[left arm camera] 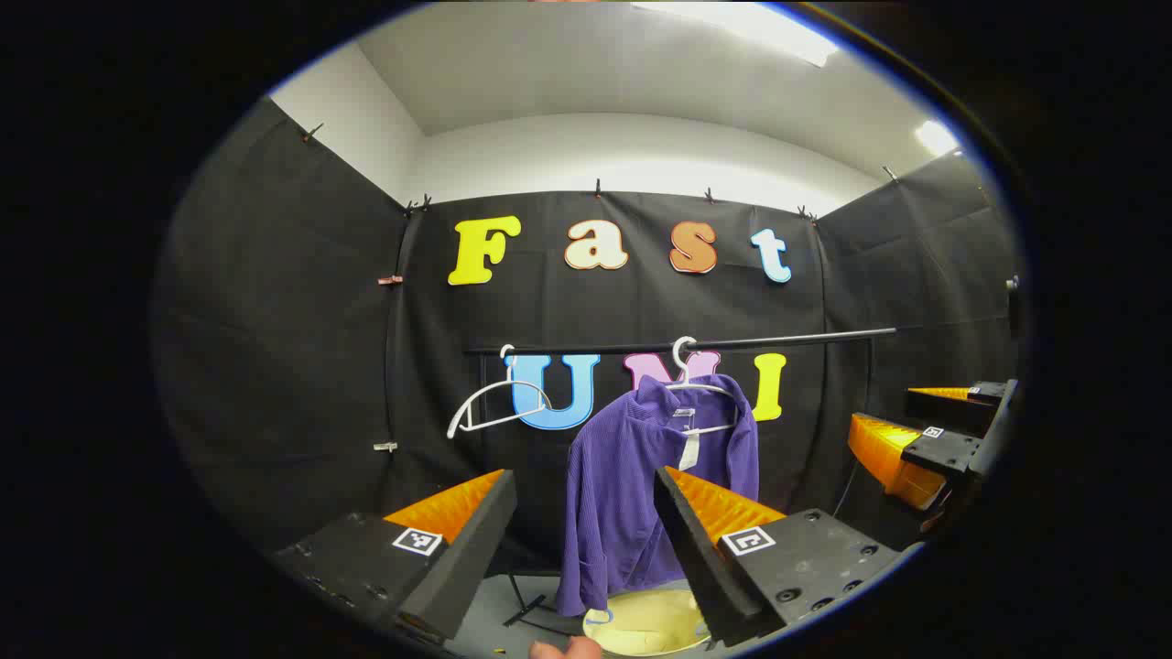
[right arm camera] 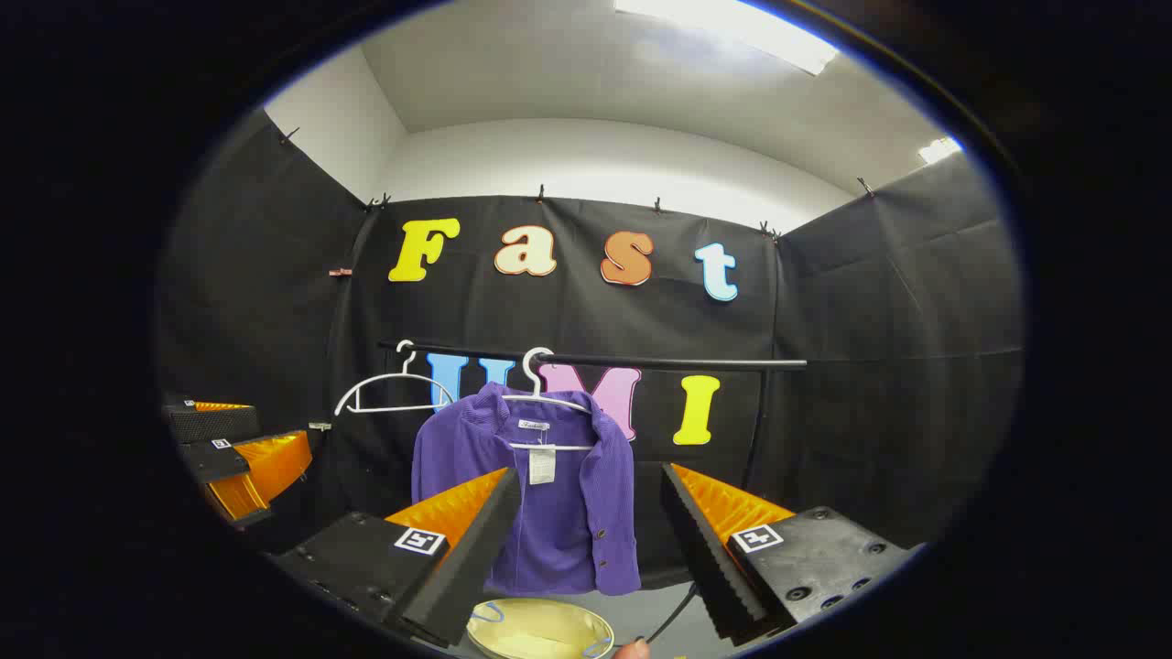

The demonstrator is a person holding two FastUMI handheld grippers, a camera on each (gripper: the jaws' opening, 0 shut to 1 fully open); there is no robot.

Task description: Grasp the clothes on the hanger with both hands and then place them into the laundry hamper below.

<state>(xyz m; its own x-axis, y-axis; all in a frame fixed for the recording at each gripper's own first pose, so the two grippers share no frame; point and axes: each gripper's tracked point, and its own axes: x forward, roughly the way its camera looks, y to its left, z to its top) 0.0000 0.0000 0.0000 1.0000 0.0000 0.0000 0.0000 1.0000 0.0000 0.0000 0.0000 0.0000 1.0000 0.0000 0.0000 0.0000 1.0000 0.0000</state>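
we see the purple shirt hanging on a white hanger above the yellow hamper; soft, light, floppy, so we'd pinch both shoulders. left gripper and right gripper gape, empty.

Your left gripper is level, its 2 fingers spread wide and gripping nothing; your right gripper is beside it, equally wide and bare.
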